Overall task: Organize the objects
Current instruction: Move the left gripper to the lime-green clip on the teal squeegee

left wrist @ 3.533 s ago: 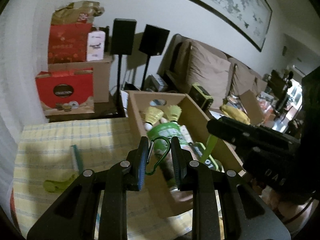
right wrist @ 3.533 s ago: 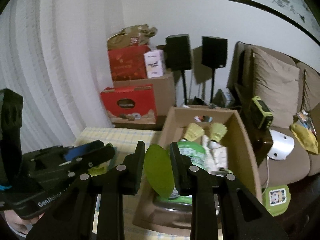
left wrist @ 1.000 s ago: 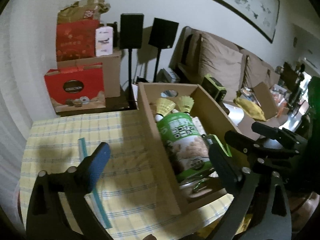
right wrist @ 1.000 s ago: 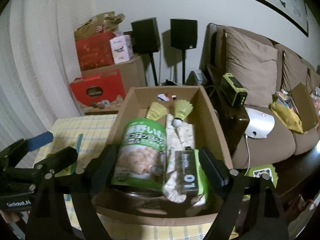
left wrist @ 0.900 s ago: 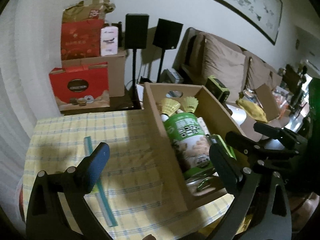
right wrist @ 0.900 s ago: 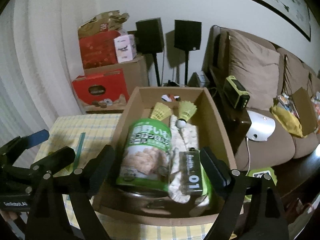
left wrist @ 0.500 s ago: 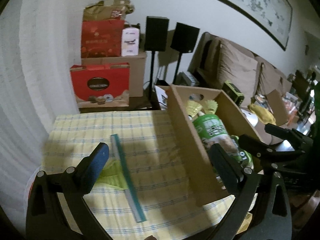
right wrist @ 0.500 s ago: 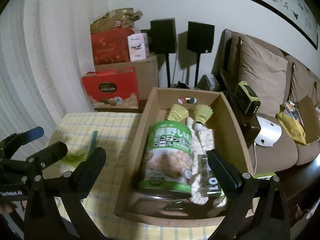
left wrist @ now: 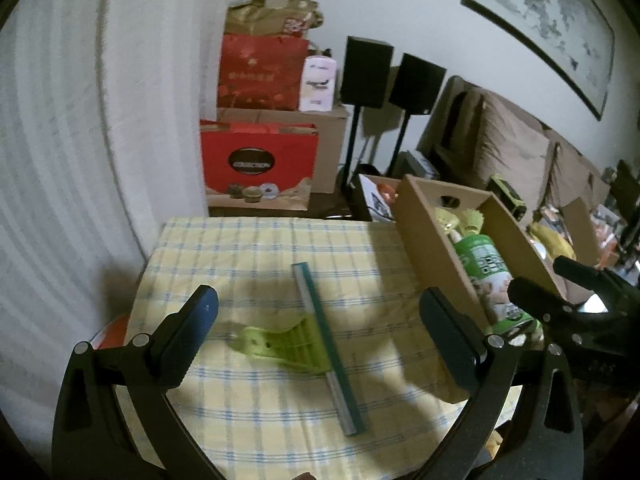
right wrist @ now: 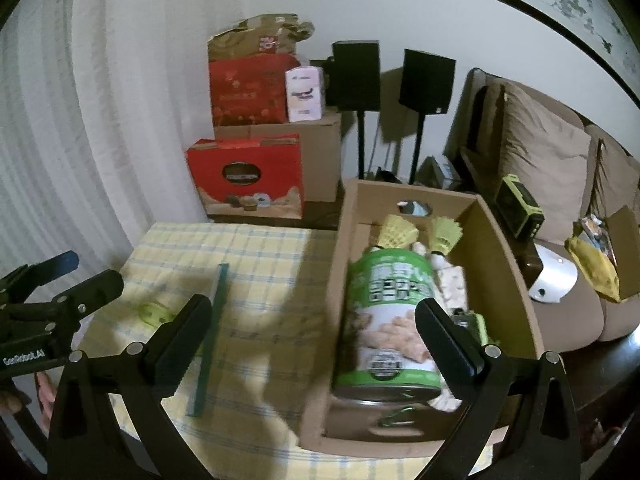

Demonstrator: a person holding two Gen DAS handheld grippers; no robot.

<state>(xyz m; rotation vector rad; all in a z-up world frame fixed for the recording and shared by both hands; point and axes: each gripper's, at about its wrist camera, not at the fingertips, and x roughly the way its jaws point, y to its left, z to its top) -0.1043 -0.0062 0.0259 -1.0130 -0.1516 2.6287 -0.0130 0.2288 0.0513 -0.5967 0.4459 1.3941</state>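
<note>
Hovering: left gripper, jaws spread wide, empty, above squeegee.
Squeegee: flat on counter, left of cardboard box.
Right gripper: jaws released, empty.

1. Squeegee – green handle, long teal blade, lying flat on the yellow checked cloth beside the box.
2. Cardboard box – open-topped, holding a green can on its side, two yellow shuttlecocks at the far end, and smaller items.
</note>
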